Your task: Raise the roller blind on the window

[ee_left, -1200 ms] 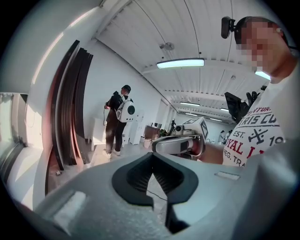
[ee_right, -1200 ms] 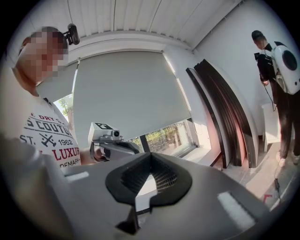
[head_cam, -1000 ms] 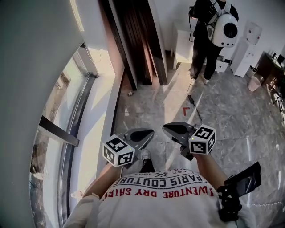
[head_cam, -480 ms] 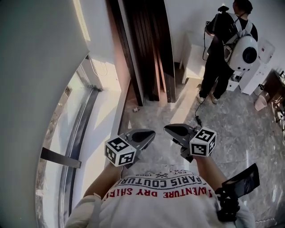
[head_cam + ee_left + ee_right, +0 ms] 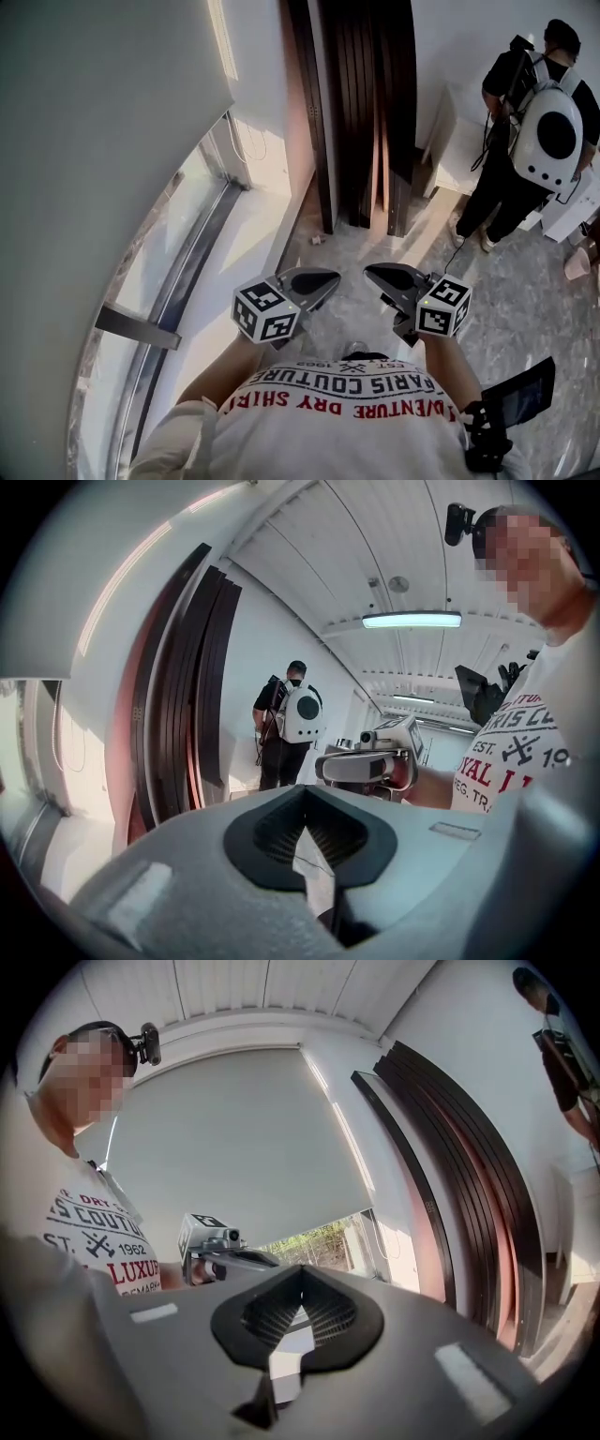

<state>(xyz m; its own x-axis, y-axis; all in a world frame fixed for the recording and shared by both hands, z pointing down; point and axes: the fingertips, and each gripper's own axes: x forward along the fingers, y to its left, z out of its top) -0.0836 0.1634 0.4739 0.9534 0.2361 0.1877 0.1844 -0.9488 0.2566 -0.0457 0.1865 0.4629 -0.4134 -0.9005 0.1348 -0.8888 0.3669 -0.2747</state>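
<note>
Marble floor (image 5: 525, 309) is stretching ahead, with dark boards (image 5: 366, 103) leaning on the wall and a person (image 5: 511, 178) standing at the right. At the left the blind (image 5: 94, 141) is hanging over most of the window (image 5: 173, 258), leaving a bottom strip bare. The left gripper (image 5: 330, 279) and right gripper (image 5: 371, 274) are pointing forward side by side, well apart from it, jaws pressed together on nothing

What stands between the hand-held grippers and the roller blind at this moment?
Nothing visible. The left hand-held gripper and right hand-held gripper, both shut and empty, are out in front of the person's chest. Only open air and the white window sill lie between them and the roller blind.
</note>
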